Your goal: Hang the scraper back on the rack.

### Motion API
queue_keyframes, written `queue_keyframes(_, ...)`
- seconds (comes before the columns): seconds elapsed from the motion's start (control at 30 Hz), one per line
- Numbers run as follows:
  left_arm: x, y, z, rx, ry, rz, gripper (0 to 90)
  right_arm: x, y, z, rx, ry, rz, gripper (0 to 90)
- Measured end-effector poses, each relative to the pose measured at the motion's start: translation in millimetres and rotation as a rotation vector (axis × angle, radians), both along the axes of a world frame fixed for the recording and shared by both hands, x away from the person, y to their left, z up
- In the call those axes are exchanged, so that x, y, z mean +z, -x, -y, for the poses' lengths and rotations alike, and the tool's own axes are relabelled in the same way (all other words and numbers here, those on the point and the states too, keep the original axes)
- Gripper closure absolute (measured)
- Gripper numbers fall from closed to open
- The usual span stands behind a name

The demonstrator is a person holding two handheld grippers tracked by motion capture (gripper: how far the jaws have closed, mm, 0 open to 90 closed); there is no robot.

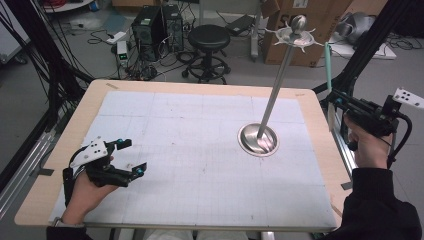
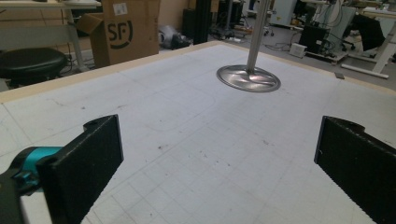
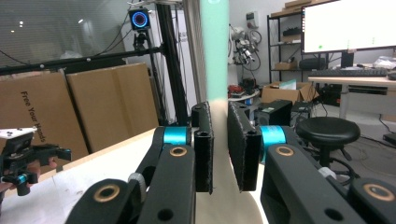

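A: What has the right gripper (image 1: 334, 98) got?
B: Its jaws are clamped on a pale green stick (image 1: 328, 59), upright, well right of the steel stand's base (image 1: 258, 140).
A: And the left gripper (image 1: 131, 156)?
B: Jaws wide apart, holding nothing, far left of that base.

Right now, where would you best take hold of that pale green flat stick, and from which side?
The right gripper already shows it: its pads clamp the pale green flat stick near the lower, cream-coloured end, one pad on each broad face. The stick stands upright and is thin and flat, so gripping across the faces near one end probably keeps it from twisting and leaves the long upper part free.
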State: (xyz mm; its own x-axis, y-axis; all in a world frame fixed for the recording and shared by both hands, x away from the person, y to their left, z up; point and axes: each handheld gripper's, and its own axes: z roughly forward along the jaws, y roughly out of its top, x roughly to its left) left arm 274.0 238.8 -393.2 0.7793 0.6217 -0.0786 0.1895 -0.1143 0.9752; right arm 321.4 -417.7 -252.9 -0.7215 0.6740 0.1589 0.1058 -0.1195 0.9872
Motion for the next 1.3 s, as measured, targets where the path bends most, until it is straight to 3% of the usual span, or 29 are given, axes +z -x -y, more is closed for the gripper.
queue_keyframes(0.47,-0.1,-0.1,-0.1,-0.001,-0.001,0.0,1.7,-2.9,-5.5,-9.2,0.005,0.025,-0.013,81.1)
queue_keyframes(0.73,-0.7,-0.3,0.3,-0.002,-0.004,-0.002,1.7,-6.4,-15.6,-25.1,-0.01,0.049,-0.042,81.0)
queue_keyframes(1.03,-1.2,0.5,-2.2,0.003,-0.003,-0.003,1.7,-10.3,-23.1,-35.1,-0.021,0.057,-0.036,80.3)
queue_keyframes(1.2,-0.7,0.3,-0.6,0.001,-0.001,0.001,1.7,-12.4,-24.3,-39.8,-0.049,0.056,-0.026,76.3)
queue_keyframes(1.3,0.0,-0.9,0.7,-0.005,-0.001,0.0,1.7,-13.6,-22.4,-43.1,-0.076,0.07,-0.022,66.8)
